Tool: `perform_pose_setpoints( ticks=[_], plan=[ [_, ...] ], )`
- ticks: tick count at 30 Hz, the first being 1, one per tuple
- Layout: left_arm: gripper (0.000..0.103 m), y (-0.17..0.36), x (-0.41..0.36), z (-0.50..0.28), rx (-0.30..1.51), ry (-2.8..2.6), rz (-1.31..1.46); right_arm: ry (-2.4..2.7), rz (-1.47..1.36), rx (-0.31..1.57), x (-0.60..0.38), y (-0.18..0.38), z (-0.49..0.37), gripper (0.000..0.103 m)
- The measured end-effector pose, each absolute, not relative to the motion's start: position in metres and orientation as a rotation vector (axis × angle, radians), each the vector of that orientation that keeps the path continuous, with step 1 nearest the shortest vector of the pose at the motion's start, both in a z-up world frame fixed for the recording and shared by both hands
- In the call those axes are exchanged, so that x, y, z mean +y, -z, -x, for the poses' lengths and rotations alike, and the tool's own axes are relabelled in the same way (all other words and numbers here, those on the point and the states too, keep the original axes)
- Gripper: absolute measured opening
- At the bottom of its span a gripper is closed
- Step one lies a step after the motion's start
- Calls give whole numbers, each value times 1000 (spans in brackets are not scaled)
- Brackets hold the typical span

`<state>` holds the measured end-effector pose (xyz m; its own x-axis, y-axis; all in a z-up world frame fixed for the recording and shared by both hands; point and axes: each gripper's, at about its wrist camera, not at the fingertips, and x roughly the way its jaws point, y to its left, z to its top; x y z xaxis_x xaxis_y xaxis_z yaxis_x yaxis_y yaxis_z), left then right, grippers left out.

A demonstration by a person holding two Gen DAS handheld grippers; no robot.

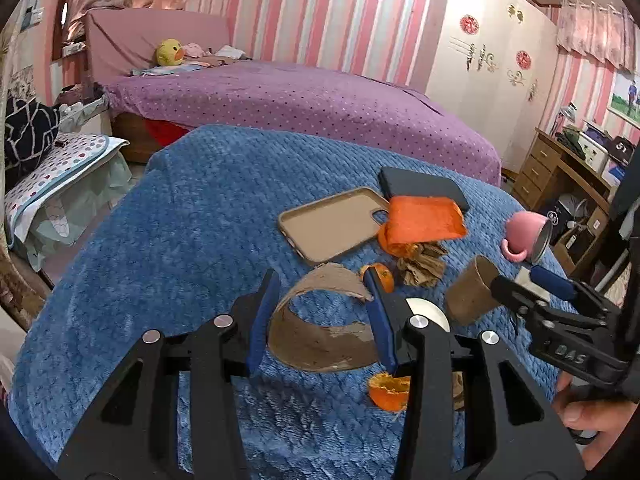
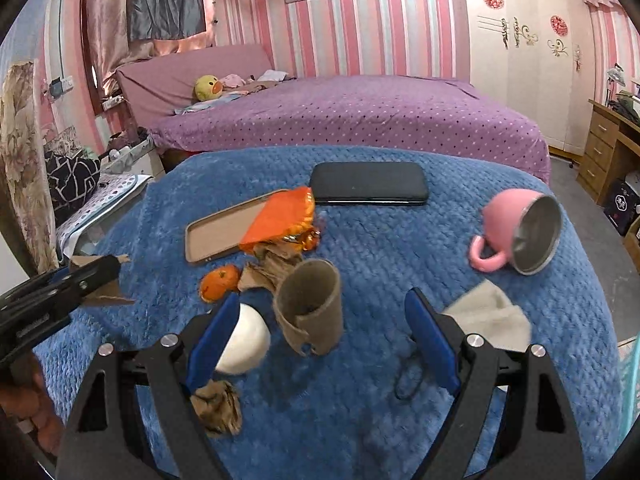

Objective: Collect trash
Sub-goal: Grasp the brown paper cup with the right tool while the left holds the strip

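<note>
My left gripper (image 1: 320,280) is shut on a curled brown cardboard strip (image 1: 320,340), which spans from one blue pad to the other, just above the blue blanket (image 1: 180,240). In the right wrist view the same gripper (image 2: 108,272) holds that strip (image 2: 106,296) at the far left. My right gripper (image 2: 322,298) stands wide open, with an upright torn cardboard tube (image 2: 310,312) between its fingertips, untouched by either pad. Around it lie orange peel (image 2: 220,282), an orange wrapper (image 2: 280,216), crumpled brown paper (image 2: 218,408) and a white tissue (image 2: 488,320).
A tan phone case (image 1: 332,224), a black phone (image 2: 368,182) and a tipped pink cup (image 2: 516,232) lie on the blanket. A white round object (image 2: 244,340) sits by my right gripper's left finger. A purple bed (image 2: 360,116) stands behind, a wooden desk (image 1: 560,172) to the right.
</note>
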<state>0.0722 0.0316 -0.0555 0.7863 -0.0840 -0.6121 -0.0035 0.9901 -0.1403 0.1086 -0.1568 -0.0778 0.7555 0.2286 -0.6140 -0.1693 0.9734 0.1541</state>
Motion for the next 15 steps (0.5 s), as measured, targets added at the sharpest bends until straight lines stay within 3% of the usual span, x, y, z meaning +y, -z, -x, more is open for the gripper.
perform_pose_setpoints(
  ticks=[7, 9, 11, 15],
  plan=[
    [42, 55, 37, -74, 662, 35, 143, -210, -63, 743, -136, 98, -134, 81],
    [42, 54, 37, -74, 663, 36, 140, -215, -42, 769, -130, 106, -138, 72],
    [42, 54, 37, -74, 663, 38, 139, -229, -28, 792, -126, 113, -141, 56],
    [42, 54, 36, -74, 660, 42, 137, -237, -25, 786, -128, 112, -138, 39]
  ],
)
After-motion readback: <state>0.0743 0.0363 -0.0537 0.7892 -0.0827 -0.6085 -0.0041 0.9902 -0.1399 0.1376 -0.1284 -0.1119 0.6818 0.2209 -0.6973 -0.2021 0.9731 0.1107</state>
